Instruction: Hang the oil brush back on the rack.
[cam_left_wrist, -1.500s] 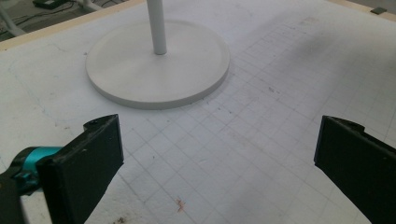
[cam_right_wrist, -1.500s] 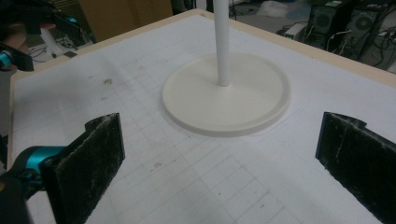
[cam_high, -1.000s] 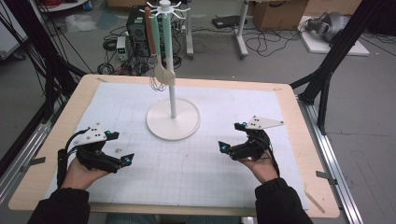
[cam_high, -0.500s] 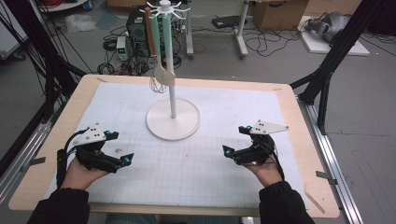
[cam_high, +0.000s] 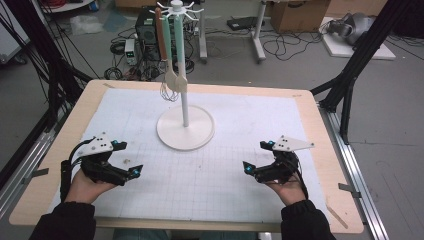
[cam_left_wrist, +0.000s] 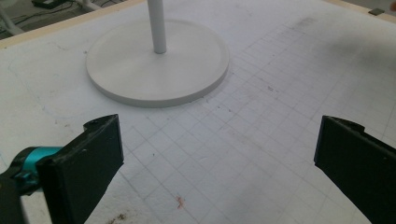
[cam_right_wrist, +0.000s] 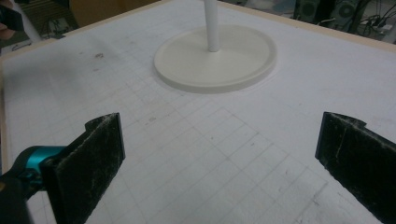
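A white stand with a round base and a thin pole rises from the middle of the table; the base also lies ahead of each gripper's jaws. From hooks at its top hang a brown-handled utensil, a pale green-handled spatula and a small wire whisk. My left gripper rests low at the front left, open, nothing between its jaws. My right gripper sits at the front right, open and empty too.
A white gridded mat covers the wooden tabletop, with smudges near the front left. Black frame legs stand beside the table at right and left. Cables, a computer tower and boxes lie on the floor behind.
My right gripper has drifted slightly right and toward the front edge. The left gripper and the stand have stayed put.
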